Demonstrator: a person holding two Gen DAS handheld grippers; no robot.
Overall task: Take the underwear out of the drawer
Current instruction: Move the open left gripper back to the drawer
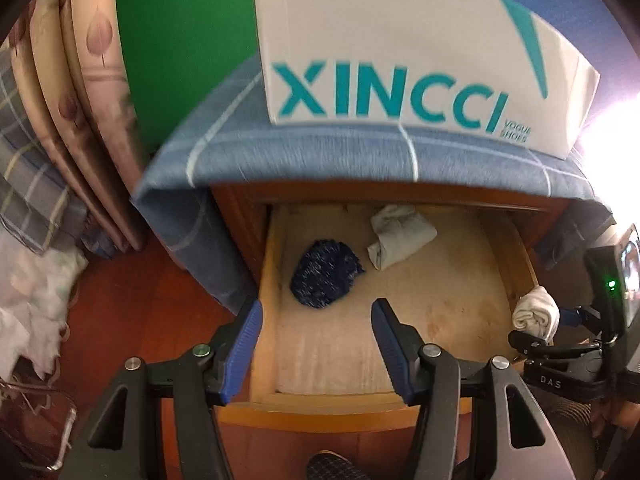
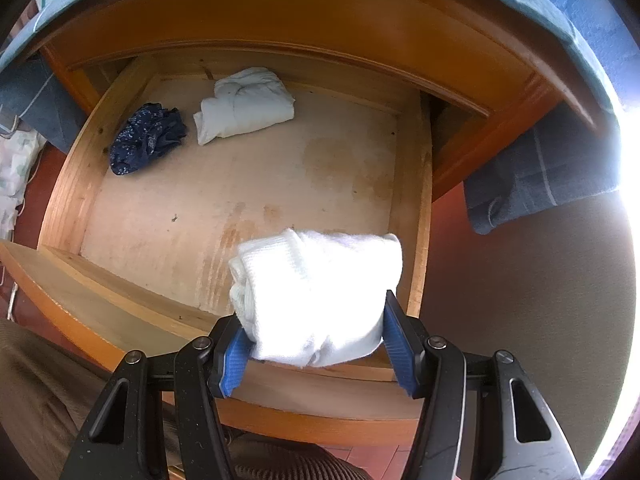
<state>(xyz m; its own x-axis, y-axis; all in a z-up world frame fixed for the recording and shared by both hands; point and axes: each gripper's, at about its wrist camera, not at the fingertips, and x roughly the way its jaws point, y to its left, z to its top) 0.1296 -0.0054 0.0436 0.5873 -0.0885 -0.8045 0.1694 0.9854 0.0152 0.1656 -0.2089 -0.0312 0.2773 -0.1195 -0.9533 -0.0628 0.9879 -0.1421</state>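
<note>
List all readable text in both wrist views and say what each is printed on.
"XINCCI": large teal letters on the side of the white cardboard shoe box standing on the blue checked cloth.
"VOGUE SHOES": small teal print beside that logo, blurred, a likely reading only.
"DAS": small pale letters on the black body of the right gripper in the left wrist view.
Right wrist view: only a cut-off, upside-down scrap of teal lettering at the top left edge, unreadable.

Three rolled underwear bundles (image 2: 316, 300) (image 2: 244, 106) (image 2: 148, 138), open wooden drawer (image 2: 64, 200).
</note>
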